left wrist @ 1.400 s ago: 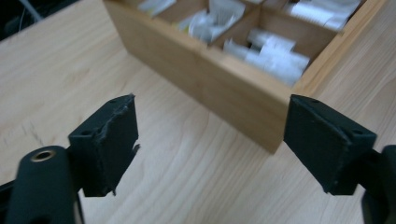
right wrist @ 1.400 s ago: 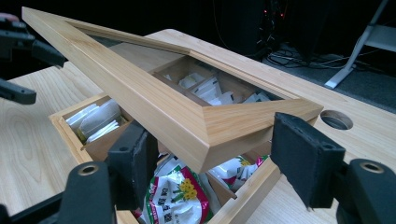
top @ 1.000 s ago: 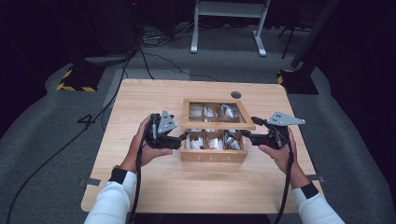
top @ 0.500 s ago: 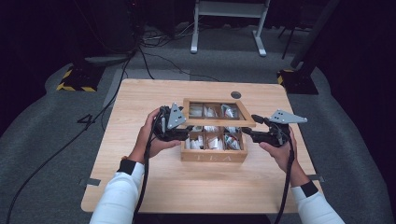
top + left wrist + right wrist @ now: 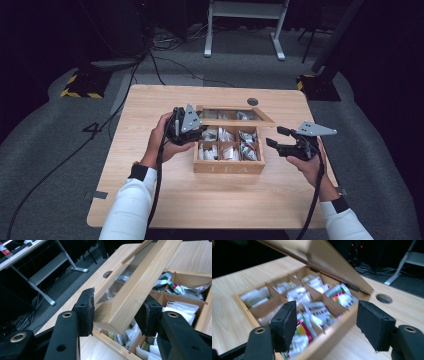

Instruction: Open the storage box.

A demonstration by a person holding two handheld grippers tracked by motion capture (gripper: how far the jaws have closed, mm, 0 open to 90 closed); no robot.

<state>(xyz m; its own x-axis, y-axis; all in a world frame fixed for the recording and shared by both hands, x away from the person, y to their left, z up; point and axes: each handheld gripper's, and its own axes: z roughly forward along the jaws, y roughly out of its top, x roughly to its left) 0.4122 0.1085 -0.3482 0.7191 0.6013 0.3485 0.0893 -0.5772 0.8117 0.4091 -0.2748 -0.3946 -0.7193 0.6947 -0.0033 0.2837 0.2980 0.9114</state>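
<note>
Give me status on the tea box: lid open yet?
Partly done: the lid is up off the box, tilted, and the tea bags show. In hand: the left gripper straddles the lid's edge. The right gripper waits open beside the box. Left: swinging the lid fully back.

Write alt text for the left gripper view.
Two black gripper jaws sit either side of the raised wooden lid of a tea box, its compartments holding packets. The jaws look open around the lid's edge. The wooden table and dark floor lie beyond.

One tea box (image 5: 228, 167) with six compartments, one lid (image 5: 235, 115), two tools.
</note>
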